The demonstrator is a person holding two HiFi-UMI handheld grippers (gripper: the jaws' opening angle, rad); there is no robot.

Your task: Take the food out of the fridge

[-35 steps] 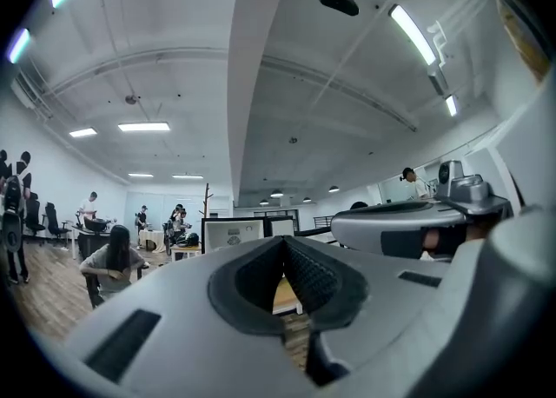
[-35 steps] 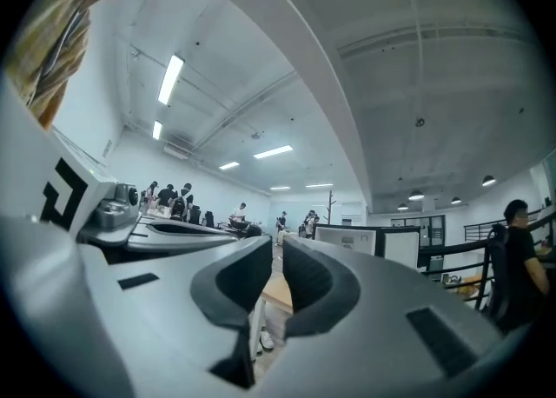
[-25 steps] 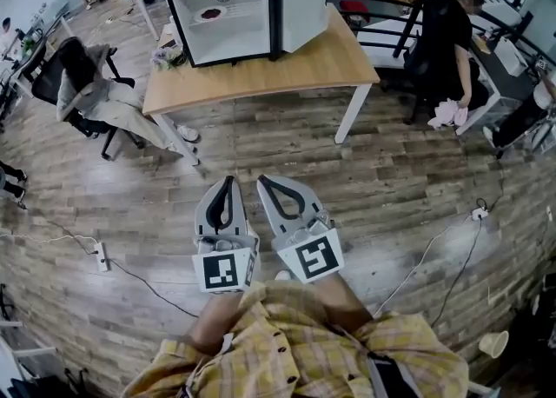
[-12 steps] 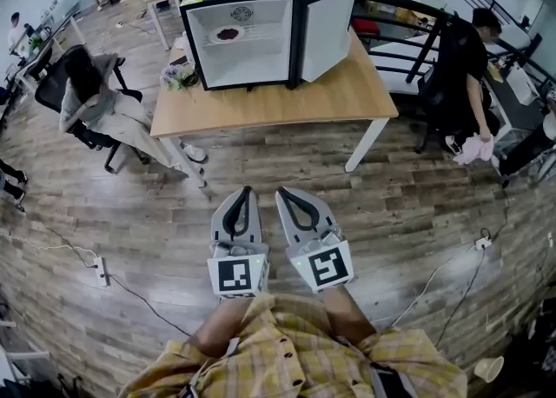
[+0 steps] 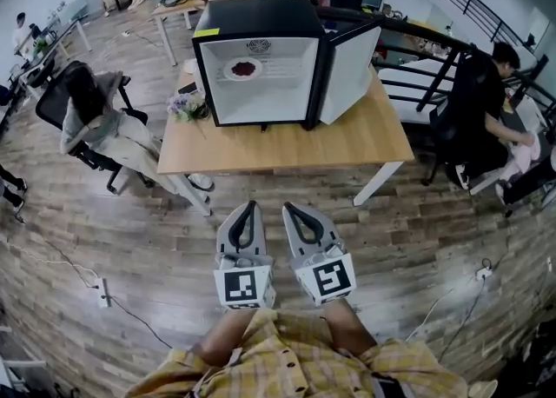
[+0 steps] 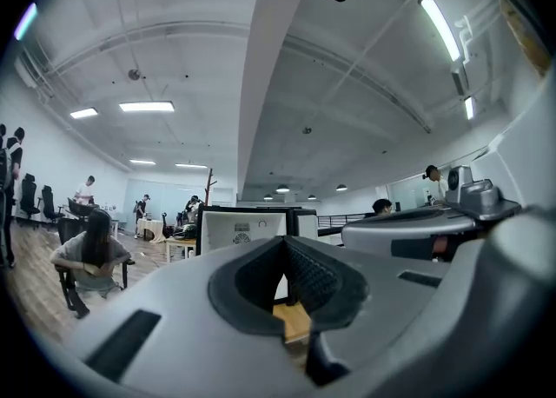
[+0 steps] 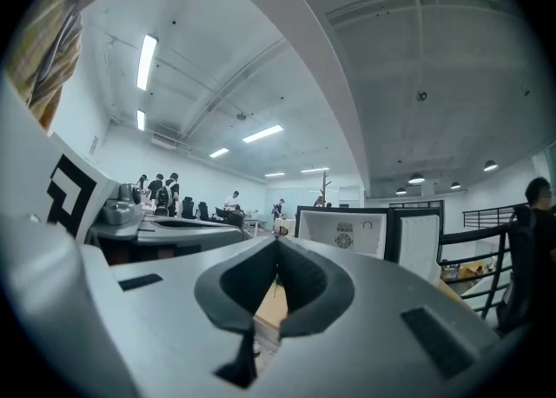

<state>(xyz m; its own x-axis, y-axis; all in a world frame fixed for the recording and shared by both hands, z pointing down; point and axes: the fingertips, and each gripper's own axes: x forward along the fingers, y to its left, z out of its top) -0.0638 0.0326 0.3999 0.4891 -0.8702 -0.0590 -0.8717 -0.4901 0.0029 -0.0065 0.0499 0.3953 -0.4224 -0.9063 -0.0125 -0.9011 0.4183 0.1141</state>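
A black mini fridge (image 5: 261,57) stands on a wooden table (image 5: 287,149), its door (image 5: 349,62) swung open to the right. Inside, on a shelf, a white plate with dark red food (image 5: 244,68) shows. My left gripper (image 5: 250,207) and right gripper (image 5: 289,208) are held side by side over the wooden floor, short of the table's front edge, both pointing at the fridge. Both are shut with nothing between the jaws. The left gripper view shows the fridge (image 6: 239,231) beyond the closed tips (image 6: 284,244). So does the right gripper view: fridge (image 7: 343,233), closed tips (image 7: 278,244).
A small bunch of flowers (image 5: 187,108) lies on the table left of the fridge. A person sits in an office chair (image 5: 91,122) at the left, another by a black railing (image 5: 486,96) at the right. A power strip and cables (image 5: 102,292) lie on the floor.
Both grippers and my viewpoint have moved forward toward the table. The fridge and table appear nearer and larger. The jaws stayed shut.
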